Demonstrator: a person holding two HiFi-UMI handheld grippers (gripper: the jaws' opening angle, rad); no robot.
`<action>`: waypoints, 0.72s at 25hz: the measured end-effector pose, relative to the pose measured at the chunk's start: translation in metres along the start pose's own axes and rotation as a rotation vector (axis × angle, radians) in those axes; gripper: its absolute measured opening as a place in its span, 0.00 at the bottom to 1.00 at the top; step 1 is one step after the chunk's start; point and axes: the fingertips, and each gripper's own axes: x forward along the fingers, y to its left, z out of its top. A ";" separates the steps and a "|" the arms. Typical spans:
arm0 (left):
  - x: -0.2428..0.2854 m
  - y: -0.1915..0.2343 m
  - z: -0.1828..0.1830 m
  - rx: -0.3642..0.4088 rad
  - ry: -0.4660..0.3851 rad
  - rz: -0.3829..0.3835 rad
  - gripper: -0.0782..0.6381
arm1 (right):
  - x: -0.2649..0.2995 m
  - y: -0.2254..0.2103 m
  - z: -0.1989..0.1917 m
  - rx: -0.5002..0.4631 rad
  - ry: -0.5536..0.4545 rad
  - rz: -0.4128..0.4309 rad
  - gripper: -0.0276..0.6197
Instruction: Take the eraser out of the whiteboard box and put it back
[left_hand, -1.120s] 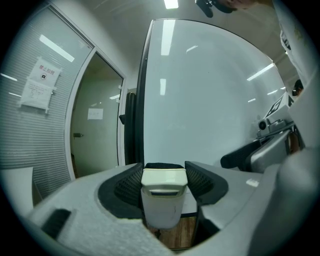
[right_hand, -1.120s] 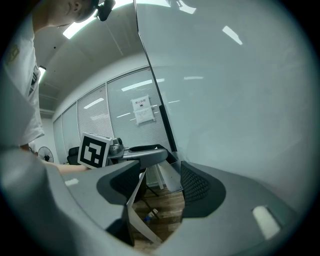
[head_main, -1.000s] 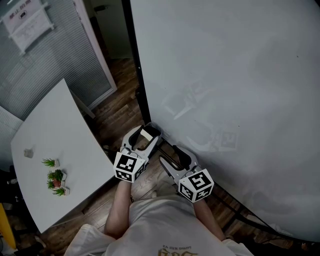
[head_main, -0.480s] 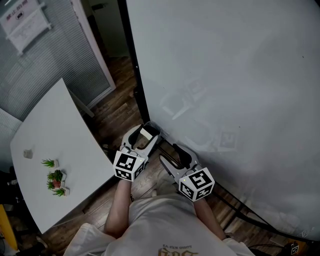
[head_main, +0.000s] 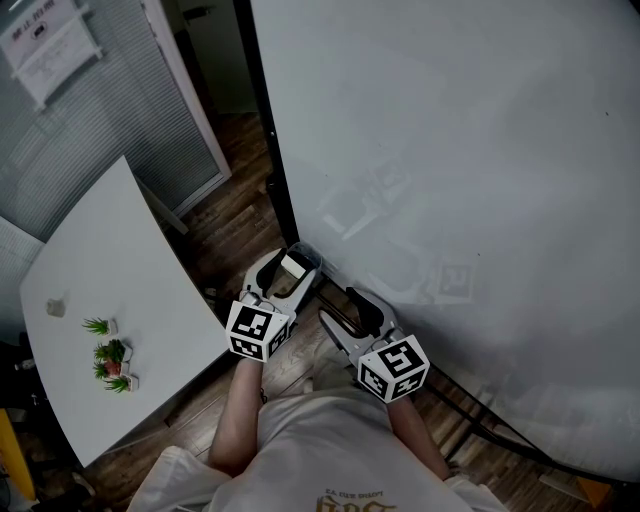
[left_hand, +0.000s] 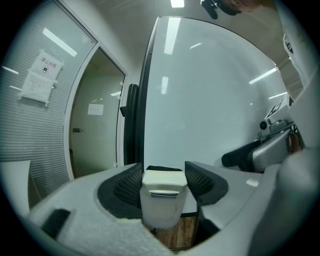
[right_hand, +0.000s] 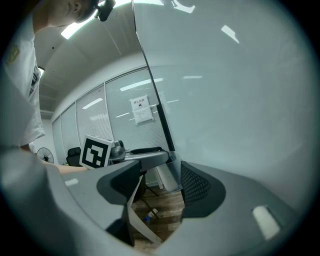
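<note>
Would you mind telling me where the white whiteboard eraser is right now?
The white block-shaped eraser is clamped between the left gripper's jaws, near the whiteboard's left edge; in the head view it sits left of the open right gripper.

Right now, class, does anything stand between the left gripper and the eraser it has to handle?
Nothing visible does. The white rectangular plastic eraser sits directly between the left gripper's black ribbed fingers, gripped at its sides with no other object in the gap.

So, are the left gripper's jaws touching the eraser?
Touching. The left gripper view shows the left gripper clamped on the eraser, both jaws pressed against its sides, no gap.
</note>
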 end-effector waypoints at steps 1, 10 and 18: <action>0.000 0.000 0.000 0.000 -0.001 0.001 0.48 | 0.000 0.000 0.000 0.000 0.000 -0.001 0.44; -0.005 -0.001 0.006 0.005 -0.013 0.011 0.48 | -0.003 0.000 0.002 -0.005 -0.009 -0.002 0.44; -0.018 -0.006 0.013 0.026 -0.025 0.025 0.48 | -0.004 0.008 0.004 -0.021 -0.019 0.018 0.44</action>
